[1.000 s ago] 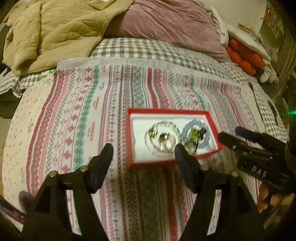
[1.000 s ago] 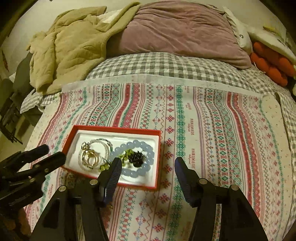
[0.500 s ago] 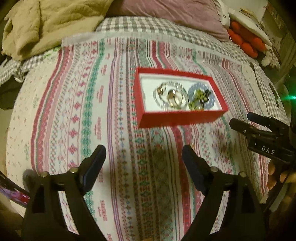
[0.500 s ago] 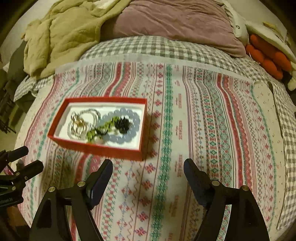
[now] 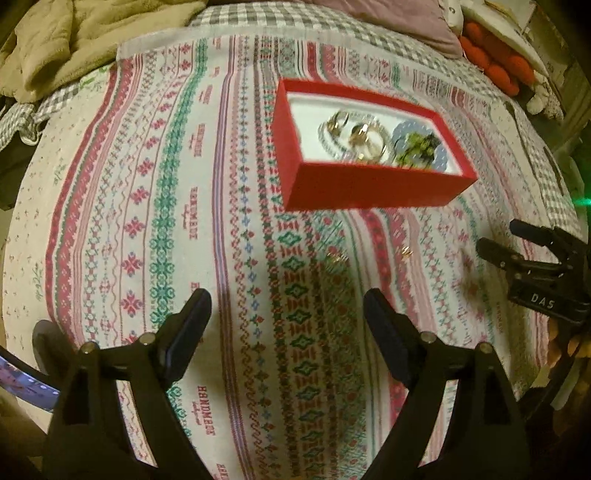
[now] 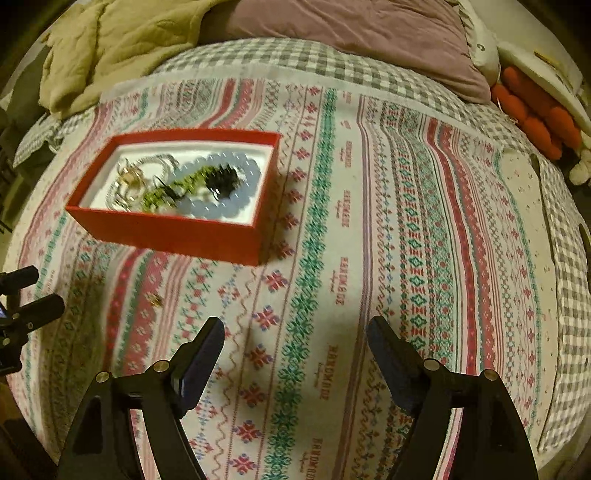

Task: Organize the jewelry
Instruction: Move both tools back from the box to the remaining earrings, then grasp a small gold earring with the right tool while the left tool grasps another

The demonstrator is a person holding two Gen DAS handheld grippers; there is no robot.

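A red box (image 5: 369,184) with a white lining sits on the patterned bed cover. Inside lie gold rings (image 5: 364,134), a pale blue bead bracelet (image 6: 229,212), a green beaded piece (image 6: 166,192) and a black piece (image 6: 221,177). A small gold piece (image 5: 406,252) lies loose on the cover in front of the box, also in the right wrist view (image 6: 157,300). A second glint (image 5: 334,258) beside it is too blurred to name. My left gripper (image 5: 287,306) is open over bare cover, short of the box. My right gripper (image 6: 295,332) is open and empty, right of the box.
A tan blanket (image 6: 110,40) and a mauve pillow (image 6: 351,33) are piled at the head of the bed. Orange plush shapes (image 6: 535,110) lie at the far right. The patterned cover (image 6: 406,258) stretches wide to the right of the box.
Both grippers have drawn back from the box, sunk toward the cover and tipped downward. Their jaws have spread wider. The loose gold piece on the cover has come into view.
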